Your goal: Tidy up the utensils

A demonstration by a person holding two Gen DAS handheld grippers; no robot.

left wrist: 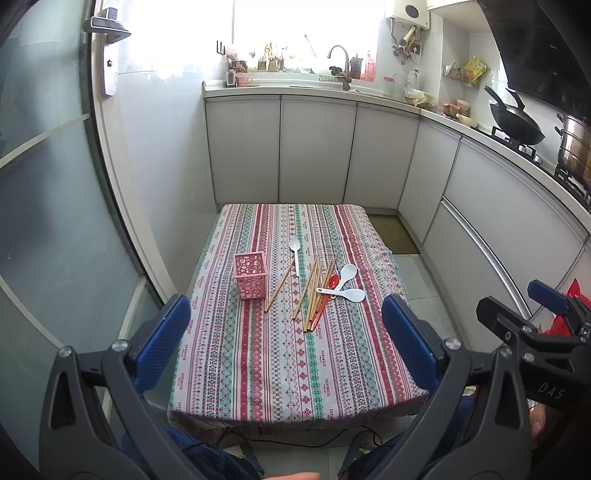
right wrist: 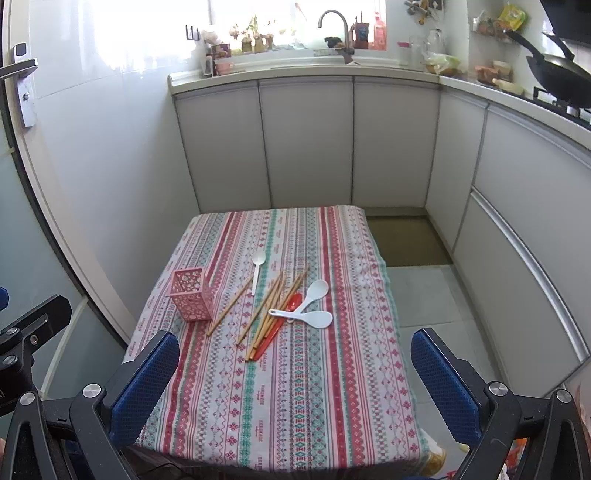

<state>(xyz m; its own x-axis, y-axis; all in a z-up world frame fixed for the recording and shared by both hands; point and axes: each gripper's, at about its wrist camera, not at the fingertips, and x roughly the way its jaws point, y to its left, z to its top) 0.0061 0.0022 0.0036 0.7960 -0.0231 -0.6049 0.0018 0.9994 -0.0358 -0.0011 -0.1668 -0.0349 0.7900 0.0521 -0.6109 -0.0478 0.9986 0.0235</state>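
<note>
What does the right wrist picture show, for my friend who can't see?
A pink holder stands upright on a striped tablecloth, beside loose chopsticks and spoons. The right gripper hovers open, empty.

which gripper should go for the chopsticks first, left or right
Right, probably. The chopsticks lie right of the pink holder, nearer the right gripper; the left gripper could steady the holder. Both jaws open.

Blown-out window (left wrist: 303, 33) backlight (heavy fisheye bending), sharp focus
</note>
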